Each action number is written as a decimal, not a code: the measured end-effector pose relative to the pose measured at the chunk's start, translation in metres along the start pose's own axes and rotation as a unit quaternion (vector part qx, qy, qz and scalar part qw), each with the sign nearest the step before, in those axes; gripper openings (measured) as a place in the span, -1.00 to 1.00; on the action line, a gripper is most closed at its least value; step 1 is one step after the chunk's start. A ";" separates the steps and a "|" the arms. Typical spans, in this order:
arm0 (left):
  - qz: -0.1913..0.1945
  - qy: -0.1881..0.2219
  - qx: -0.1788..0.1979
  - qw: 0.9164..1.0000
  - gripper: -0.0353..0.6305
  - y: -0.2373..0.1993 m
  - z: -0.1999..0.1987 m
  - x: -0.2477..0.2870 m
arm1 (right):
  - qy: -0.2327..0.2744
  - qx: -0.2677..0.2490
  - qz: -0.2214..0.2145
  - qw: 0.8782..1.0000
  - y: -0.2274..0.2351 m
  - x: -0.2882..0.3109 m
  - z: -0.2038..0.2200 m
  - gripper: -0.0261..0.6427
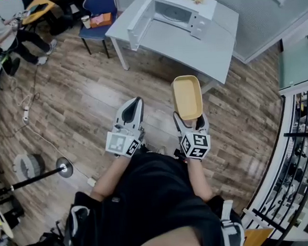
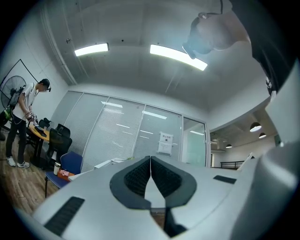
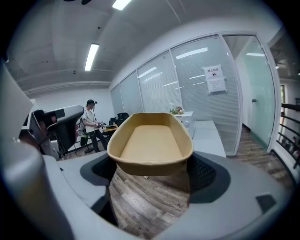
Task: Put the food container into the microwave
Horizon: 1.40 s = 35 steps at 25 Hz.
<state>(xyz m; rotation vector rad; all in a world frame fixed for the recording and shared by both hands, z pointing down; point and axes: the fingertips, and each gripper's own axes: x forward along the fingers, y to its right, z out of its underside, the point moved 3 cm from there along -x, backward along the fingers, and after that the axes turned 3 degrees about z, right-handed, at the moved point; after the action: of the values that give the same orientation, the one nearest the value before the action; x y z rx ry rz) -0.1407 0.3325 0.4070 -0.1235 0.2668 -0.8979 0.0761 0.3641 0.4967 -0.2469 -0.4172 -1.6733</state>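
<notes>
Leftmost, the left gripper (image 1: pixel 134 104) hangs over the wood floor (image 1: pixel 78 99) with its jaws pressed together on nothing, well short of the microwave (image 1: pixel 177 14), which stands on the white table (image 1: pixel 191 51) with its door swung open. Just to the right, likewise on the near side of the microwave and clear of the table, the right gripper (image 1: pixel 192 121) has its jaws clamped on the near end of the tan food container (image 1: pixel 187 95), which lies level and empty, open side up, its far end pointing toward the microwave.
</notes>
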 end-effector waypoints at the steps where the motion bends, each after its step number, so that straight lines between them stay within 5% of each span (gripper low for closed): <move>1: 0.002 0.000 0.000 1.000 -0.82 -0.002 0.000 0.001 | 0.000 0.002 0.002 1.000 -0.001 0.002 0.000 0.51; 19: 0.045 -0.022 -0.029 0.998 -0.82 -0.099 0.020 0.063 | -0.004 0.021 0.041 0.999 -0.022 0.107 -0.017 0.51; 35: 0.008 -0.004 -0.014 1.000 -0.82 -0.177 0.043 0.344 | -0.021 -0.018 -0.012 1.000 0.116 0.390 -0.134 0.51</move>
<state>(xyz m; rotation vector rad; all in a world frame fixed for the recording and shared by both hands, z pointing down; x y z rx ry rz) -0.0587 -0.0473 0.4257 -0.1503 0.2715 -0.8776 0.1438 -0.0565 0.5445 -0.3045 -0.4233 -1.7035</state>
